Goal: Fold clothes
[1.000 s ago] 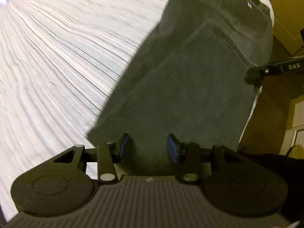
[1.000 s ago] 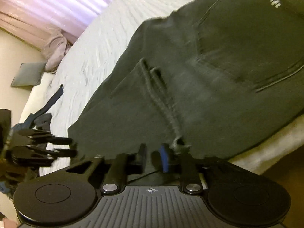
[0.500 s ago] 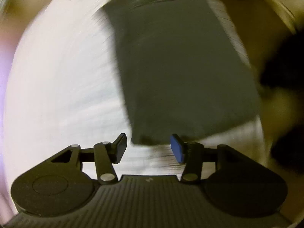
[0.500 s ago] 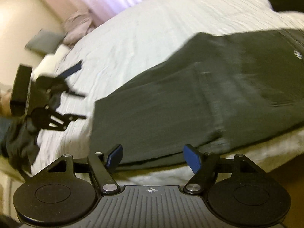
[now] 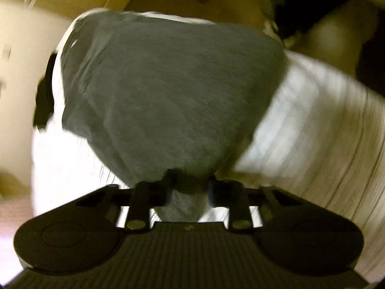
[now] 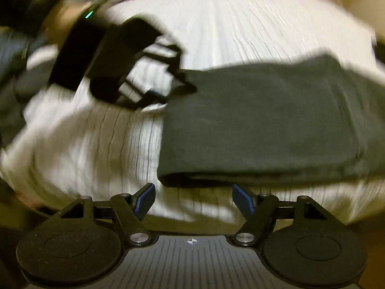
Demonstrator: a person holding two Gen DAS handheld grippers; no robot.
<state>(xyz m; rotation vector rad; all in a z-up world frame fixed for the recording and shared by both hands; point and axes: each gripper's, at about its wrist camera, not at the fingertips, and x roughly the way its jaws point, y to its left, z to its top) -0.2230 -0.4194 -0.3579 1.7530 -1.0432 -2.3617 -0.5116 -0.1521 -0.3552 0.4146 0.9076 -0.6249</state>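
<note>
The dark grey trousers (image 6: 264, 120) lie folded on the bed (image 6: 101, 139), which is covered by a white ribbed bedspread. Both views are motion-blurred.

Left gripper (image 5: 189, 189): the jaws are closed on a corner of the trousers (image 5: 168, 91); fabric fills the gap between the fingers and rises away from them toward the far edge of the bed (image 5: 312, 125). In the right wrist view, the left gripper (image 6: 168, 82) meets the far left corner of the trousers.

Right gripper (image 6: 192, 201): the jaws stand wide apart and hold nothing. The blue pads (image 6: 144, 198) sit just short of the near folded edge of the trousers, above the bedspread.
</note>
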